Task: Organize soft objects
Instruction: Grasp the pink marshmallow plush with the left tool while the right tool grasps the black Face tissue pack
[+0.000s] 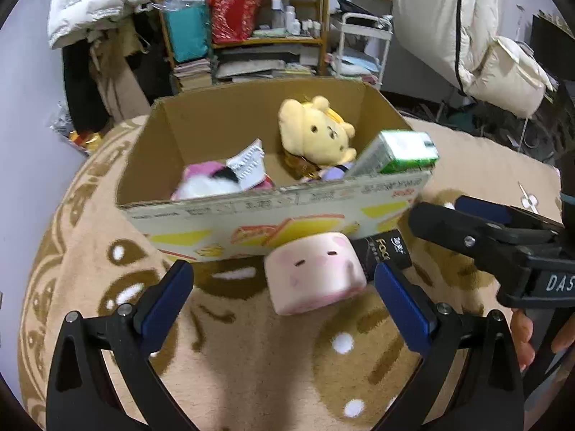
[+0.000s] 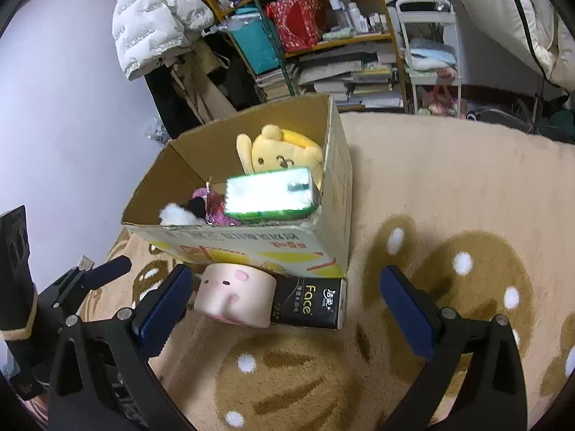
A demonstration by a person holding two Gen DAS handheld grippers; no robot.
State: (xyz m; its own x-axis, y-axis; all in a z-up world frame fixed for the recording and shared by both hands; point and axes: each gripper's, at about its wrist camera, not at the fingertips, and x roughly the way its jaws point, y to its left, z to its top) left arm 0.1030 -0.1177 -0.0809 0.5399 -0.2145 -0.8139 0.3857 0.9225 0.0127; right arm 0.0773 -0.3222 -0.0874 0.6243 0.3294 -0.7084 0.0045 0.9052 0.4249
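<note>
The left gripper [image 1: 284, 292] is held low over the rug [image 1: 251, 366], jaws spread wide and empty, levelled at the pink plush block [image 1: 316, 273] lying against the cardboard box [image 1: 273, 215]. The right gripper [image 2: 287, 298] is likewise held open, empty, beside the black tissue pack [image 2: 309, 301].

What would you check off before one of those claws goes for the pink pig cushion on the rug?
1. Left gripper open wide enough: ok, empty, fingers either side of the pink pig cushion.
2. Right gripper out of the way: ok, open and empty, though close by.
3. Cushion free: ok, lying on the rug, black tissue pack right beside it.
4. Room in the cardboard box: cannot tell; yellow plush, green pack and more inside.
5. Green pack settled: not ok, leaning on the box corner.
</note>
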